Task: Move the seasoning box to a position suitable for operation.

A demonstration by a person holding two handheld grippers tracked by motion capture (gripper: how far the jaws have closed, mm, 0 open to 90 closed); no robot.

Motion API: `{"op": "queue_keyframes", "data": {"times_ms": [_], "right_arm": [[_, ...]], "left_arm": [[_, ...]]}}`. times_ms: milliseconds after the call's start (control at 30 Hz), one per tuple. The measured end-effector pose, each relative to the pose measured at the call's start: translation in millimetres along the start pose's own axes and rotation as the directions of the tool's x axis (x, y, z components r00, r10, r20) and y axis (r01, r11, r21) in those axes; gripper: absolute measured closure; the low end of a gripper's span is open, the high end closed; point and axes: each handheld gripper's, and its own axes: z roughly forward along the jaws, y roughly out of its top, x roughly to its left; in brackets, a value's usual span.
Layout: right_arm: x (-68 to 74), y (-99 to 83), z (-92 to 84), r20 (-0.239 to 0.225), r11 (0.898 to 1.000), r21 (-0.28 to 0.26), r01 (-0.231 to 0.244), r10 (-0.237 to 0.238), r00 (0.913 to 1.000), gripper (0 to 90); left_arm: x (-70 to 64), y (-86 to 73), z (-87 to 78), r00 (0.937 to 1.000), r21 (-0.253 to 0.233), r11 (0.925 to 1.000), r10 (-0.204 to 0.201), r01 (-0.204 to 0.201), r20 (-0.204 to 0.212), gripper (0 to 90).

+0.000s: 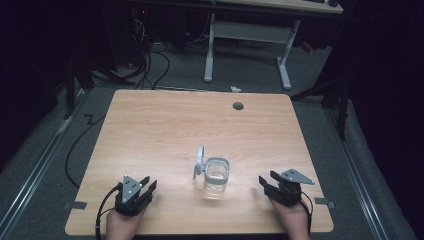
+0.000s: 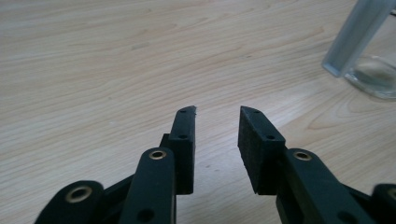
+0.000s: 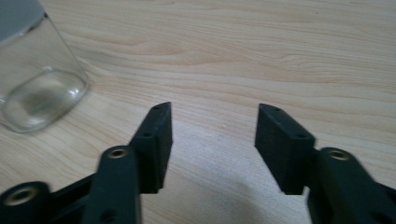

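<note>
I hold my left tool [image 1: 145, 187] and my right tool [image 1: 267, 181] low over the near edge of the surface [image 1: 150, 125], one on each side of the glass jar [image 1: 216, 176], and both are well apart from it. Each tool has its jaws spread with nothing between them; the left gripper view shows a modest gap, the right gripper view a wider one.

The jar stands upright near the middle of the near half of the surface, between my two tools, its long axis vertical and its mouth pointing straight up. Its hinged lid [image 1: 199, 161] is swung open and stands on edge at the jar's left side, tilted a little away from the mouth, so it faces roughly toward my left tool's side. In the left gripper view the lid [image 2: 357, 32] rises as a pale slanted bar above the clear base; in the right gripper view the jar [image 3: 37, 88] sits at the upper left, clear and apparently empty.

I judge this to be the approach step: nothing is gripped yet. Next I would likely bring the right tool in to steady the glass body, jaws wide enough to span it, while the left tool reaches for the lid's edge to swing it over the mouth
</note>
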Motion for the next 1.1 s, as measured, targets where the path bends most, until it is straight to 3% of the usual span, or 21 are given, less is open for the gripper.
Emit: {"op": "queue_keyframes", "data": {"times_ms": [100, 233, 400, 500, 833, 1100], "right_arm": [[-1.1, -2.0, 1.3, -0.020, 1.000, 0.000, -0.021, 0.021, 0.9996, 55.8], [2.1, -2.1, 1.6, -0.020, 1.000, -0.006, 0.005, -0.005, 0.9998, 61.5], [5.3, -1.4, 1.9, -0.030, 1.000, -0.009, 0.014, -0.014, 0.9995, 66.6], [6.4, -1.9, 1.9, -0.034, 1.000, -0.011, 0.025, -0.025, 0.9991, 70.8], [7.5, -4.3, 5.0, -0.054, 0.999, 0.010, 0.033, -0.033, 0.9980, 82.9], [8.2, -4.8, 4.6, -0.077, 0.999, 0.001, 0.044, -0.044, 0.9961, 84.0]], "left_arm": [[-7.1, -3.7, 1.6, 0.9998, 0.016, 0.9998, -0.010, 0.010, 0.019, 72.9], [-18.9, -11.8, 6.4, 0.9990, 0.058, 0.9981, -0.023, 0.021, 0.039, 80.5], [-39.8, -15.3, 11.0, 0.9960, 0.060, 0.9976, -0.040, 0.035, 0.080, 90.0], [-51.6, -17.1, 15.0, 0.9922, 0.070, 0.9963, -0.058, 0.051, 0.110, 90.0], [-87.8, -28.4, 30.6, 0.9805, 0.095, 0.9950, -0.049, 0.031, 0.190, 90.0], [-97.4, -31.1, 44.5, 0.9790, 0.102, 0.9945, -0.044, 0.024, 0.199, 90.0]]}}
